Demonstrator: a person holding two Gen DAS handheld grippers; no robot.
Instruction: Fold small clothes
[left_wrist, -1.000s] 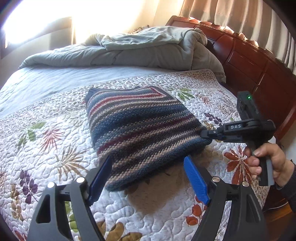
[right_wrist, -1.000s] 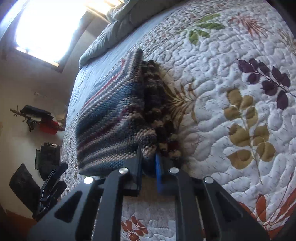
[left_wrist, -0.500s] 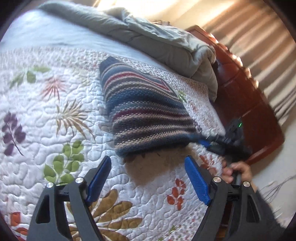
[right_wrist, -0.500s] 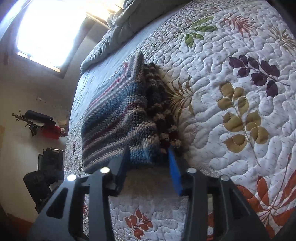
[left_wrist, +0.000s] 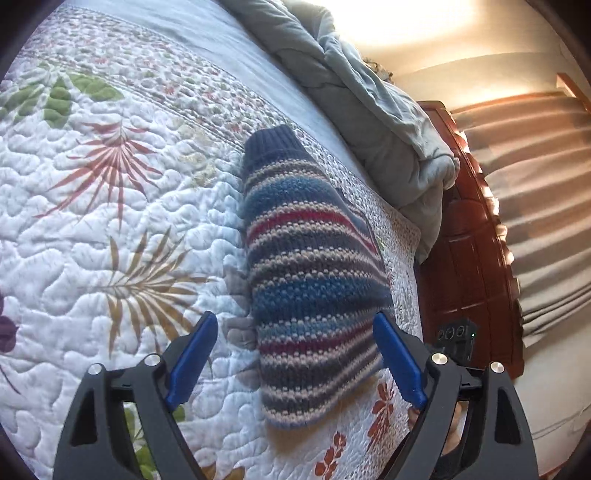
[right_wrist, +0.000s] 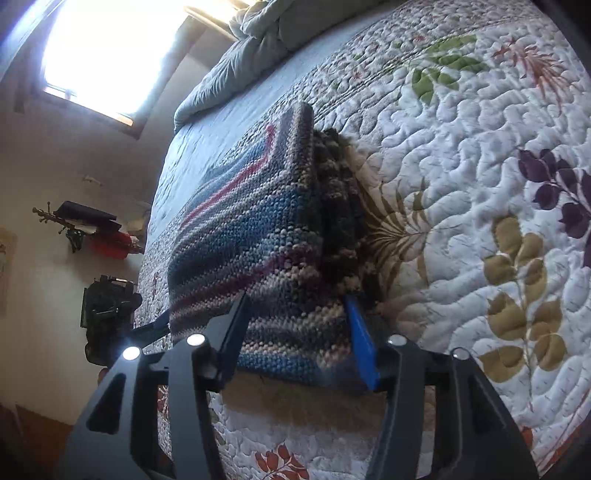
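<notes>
The striped knitted sweater (left_wrist: 314, 280) lies folded into a thick bundle on the flowered quilt (left_wrist: 110, 206), near the bed's edge by the wooden bed frame (left_wrist: 469, 258). The left gripper (left_wrist: 295, 354) is spread wide, with the near end of the bundle between its 2 blue pads but neither pad pressing on it. The right gripper (right_wrist: 295, 332) has just been opening; its jaws now stand part-way apart astride a corner of the bundle, apparently no longer pinching it. The risk from here is the fold coming undone: the knit is bulky and springy, so a loose layer may slide or flop open. A pad snagging the coarse yarn as a gripper leaves could drag the bundle askew.
</notes>
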